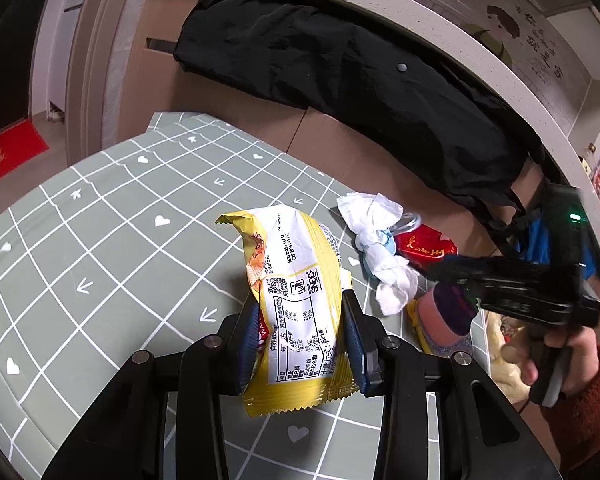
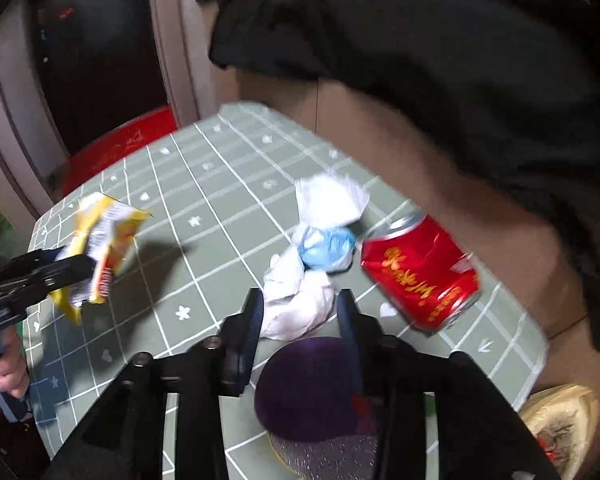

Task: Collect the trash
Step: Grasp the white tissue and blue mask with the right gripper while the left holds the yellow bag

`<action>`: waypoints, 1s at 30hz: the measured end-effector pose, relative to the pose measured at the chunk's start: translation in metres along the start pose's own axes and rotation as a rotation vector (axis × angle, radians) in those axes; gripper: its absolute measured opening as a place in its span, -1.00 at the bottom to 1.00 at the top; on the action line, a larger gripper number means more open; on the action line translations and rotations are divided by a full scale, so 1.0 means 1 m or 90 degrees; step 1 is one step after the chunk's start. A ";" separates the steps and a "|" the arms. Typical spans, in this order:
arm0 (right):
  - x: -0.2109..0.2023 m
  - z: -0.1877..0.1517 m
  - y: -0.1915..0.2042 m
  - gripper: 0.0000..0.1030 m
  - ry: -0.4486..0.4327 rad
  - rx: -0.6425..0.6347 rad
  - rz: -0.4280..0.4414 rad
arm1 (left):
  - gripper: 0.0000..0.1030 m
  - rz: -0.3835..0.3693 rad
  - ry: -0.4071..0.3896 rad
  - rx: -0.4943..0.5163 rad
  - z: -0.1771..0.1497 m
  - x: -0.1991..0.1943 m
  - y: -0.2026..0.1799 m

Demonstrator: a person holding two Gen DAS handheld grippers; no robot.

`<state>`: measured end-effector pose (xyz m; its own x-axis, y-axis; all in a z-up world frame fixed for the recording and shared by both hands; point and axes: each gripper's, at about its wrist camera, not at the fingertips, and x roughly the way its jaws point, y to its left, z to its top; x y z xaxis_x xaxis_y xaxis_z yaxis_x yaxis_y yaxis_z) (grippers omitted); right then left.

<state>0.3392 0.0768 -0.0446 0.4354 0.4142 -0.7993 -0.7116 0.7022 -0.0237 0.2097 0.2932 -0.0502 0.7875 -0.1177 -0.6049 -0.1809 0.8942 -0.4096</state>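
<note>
My left gripper (image 1: 300,324) is shut on a yellow and white snack wrapper (image 1: 296,304) and holds it above the green grid tablecloth (image 1: 100,248). The wrapper also shows in the right wrist view (image 2: 100,252), in the left gripper (image 2: 80,268). My right gripper (image 2: 300,316) is open and empty, its fingers on either side of a crumpled white and blue tissue wad (image 2: 304,280), just above it. A red drink can (image 2: 420,276) lies on its side to the right. In the left wrist view the wad (image 1: 380,248), can (image 1: 424,246) and right gripper (image 1: 452,276) show.
A purple and pink round object (image 2: 312,388) sits under my right gripper at the table's near edge. A black coat (image 1: 340,68) hangs over the brown bench behind the table. A red mat (image 1: 8,152) lies on the floor at left. A yellowish bag (image 2: 560,420) is at lower right.
</note>
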 end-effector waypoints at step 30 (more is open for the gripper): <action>-0.050 -0.050 0.019 -0.66 -0.045 -0.033 0.127 | -0.24 0.038 -0.057 0.046 0.015 -0.019 -0.049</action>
<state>0.2766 0.0404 -0.0352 0.3191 0.5833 -0.7470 -0.8146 0.5716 0.0983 0.2126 0.2577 -0.0082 0.8268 -0.0279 -0.5618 -0.1885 0.9273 -0.3234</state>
